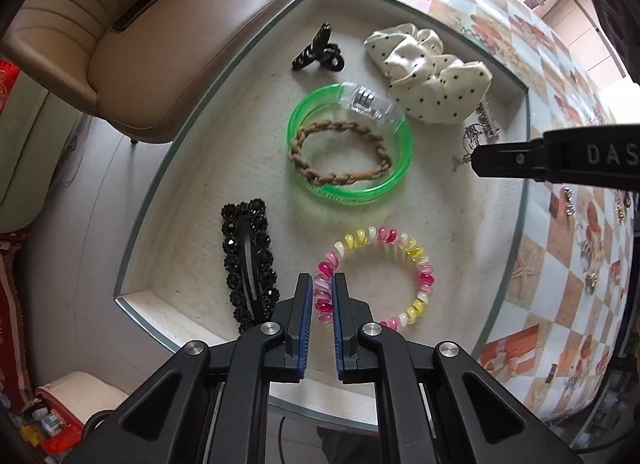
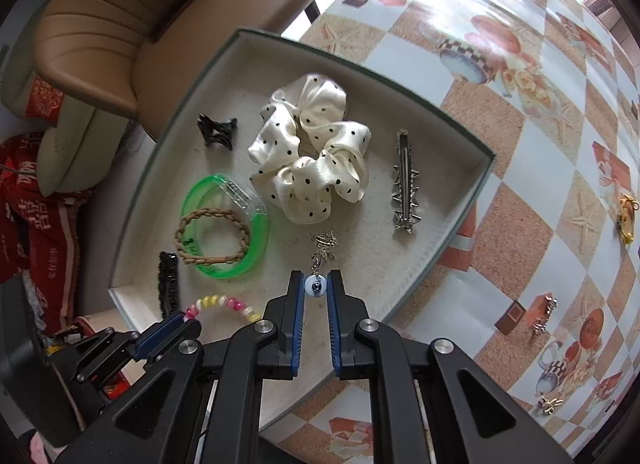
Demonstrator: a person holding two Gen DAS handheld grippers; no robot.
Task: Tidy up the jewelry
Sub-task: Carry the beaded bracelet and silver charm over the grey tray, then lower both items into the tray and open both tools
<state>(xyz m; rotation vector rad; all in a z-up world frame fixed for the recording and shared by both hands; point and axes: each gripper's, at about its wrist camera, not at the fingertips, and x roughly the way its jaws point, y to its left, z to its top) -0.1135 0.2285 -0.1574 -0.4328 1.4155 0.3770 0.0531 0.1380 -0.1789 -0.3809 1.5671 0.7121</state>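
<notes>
A white-lined tray (image 1: 168, 200) (image 2: 460, 200) holds hair and jewelry pieces. My left gripper (image 1: 322, 284) stands narrowly open around the near side of a pink-yellow spiral hair tie (image 1: 416, 264), also seen in the right wrist view (image 2: 224, 302). My right gripper (image 2: 316, 280) stands narrowly open around the blue disc of a silver charm pendant (image 2: 322, 248) lying on the tray floor. A green bangle (image 1: 396, 180) (image 2: 256, 244) rings a braided tan hair tie (image 1: 304, 136) (image 2: 240, 228).
In the tray also lie a polka-dot scrunchie (image 1: 432, 80) (image 2: 312, 156), a black claw clip (image 1: 316, 52) (image 2: 216, 130), a black beaded barrette (image 1: 250, 260) (image 2: 168, 284) and a silver star clip (image 2: 404, 184). Small earrings (image 2: 542, 318) lie on the patterned tablecloth (image 2: 520, 144). A tan chair (image 1: 140, 44) stands behind.
</notes>
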